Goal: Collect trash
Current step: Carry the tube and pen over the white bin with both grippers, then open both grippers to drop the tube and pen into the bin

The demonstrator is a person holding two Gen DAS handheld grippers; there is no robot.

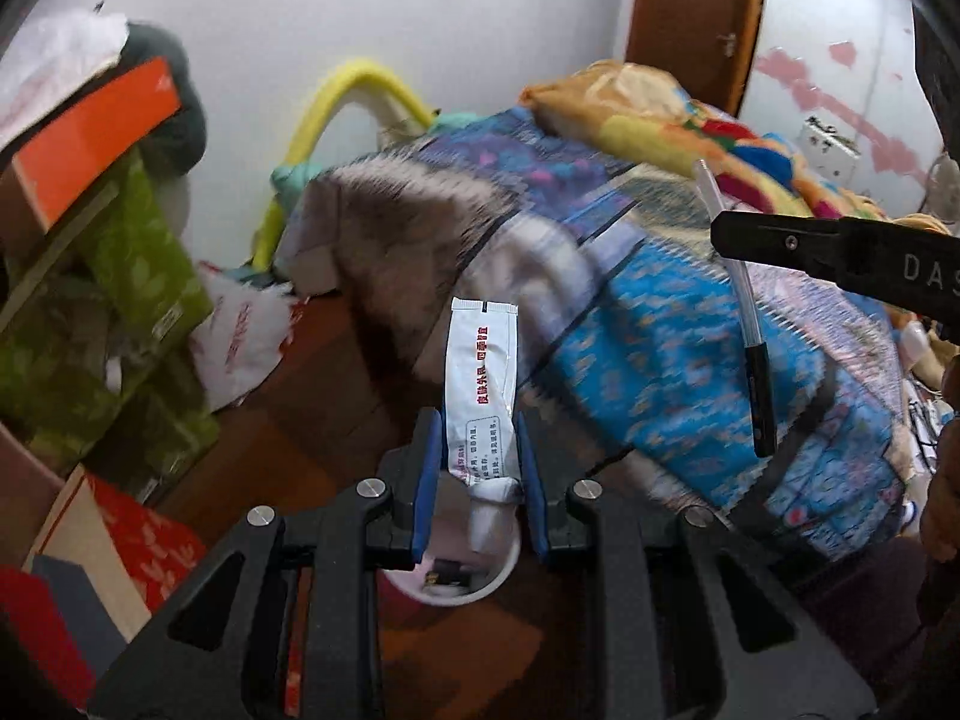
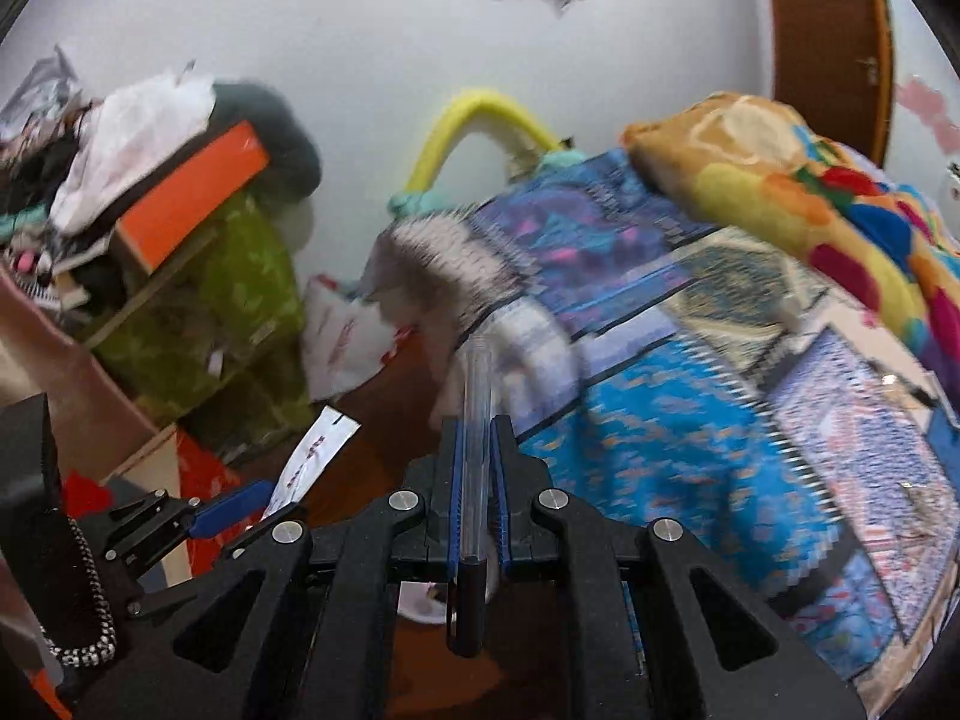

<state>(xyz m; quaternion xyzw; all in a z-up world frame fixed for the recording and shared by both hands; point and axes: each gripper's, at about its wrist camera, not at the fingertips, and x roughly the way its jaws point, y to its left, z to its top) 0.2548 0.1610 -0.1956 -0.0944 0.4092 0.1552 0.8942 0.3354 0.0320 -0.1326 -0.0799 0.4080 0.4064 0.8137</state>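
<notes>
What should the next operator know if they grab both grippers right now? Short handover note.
Left gripper: shut on a white tube, crimped end pointing away.
Right gripper: shut on a clear pen with a black cap.
Both items are picked up, carried beside the bed.
A white round bin shows on the floor under the left fingers.
Left: drop tube and pen in the bin; neither released yet.

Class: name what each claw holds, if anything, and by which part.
Left claw: white tube, gripped near its cap end. Right claw: clear pen, gripped mid-barrel, just above its black cap.
</notes>
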